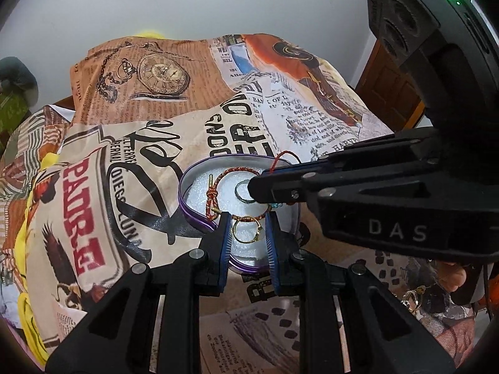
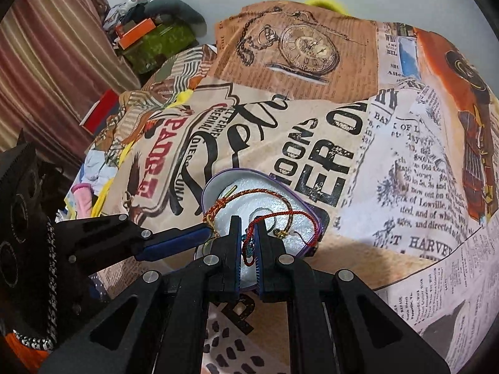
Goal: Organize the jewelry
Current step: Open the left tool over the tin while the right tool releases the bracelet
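- Left hand-held gripper (image 1: 247, 227): blue-padded fingers stand slightly apart over the near part of the purple tin (image 1: 190, 215); a gold ring (image 1: 247, 230) lies on the white foam (image 1: 199, 191) between them, not pinched; whether the pads touch the ring, cannot tell.
- Right hand-held gripper (image 2: 248, 233): fingers pressed together on a red thread (image 2: 249, 243) with a small teal bit; the thread loops up and back over the foam.
- Purple tin sits on a printed cloth (image 1: 162, 143); in it lie a red-and-gold braided cord bracelet (image 1: 237, 173) with brass tips and a silver ring (image 1: 242, 194) beside the right gripper's tip.
- Right gripper enters the left view from the right, tip over the tin's middle.
- Cloth shows newsprint lettering near and a pocket-watch print (image 1: 163, 74) far.
- Beyond: pale wall (image 1: 249, 3); striped curtain (image 2: 46, 50) at far left in the right view.
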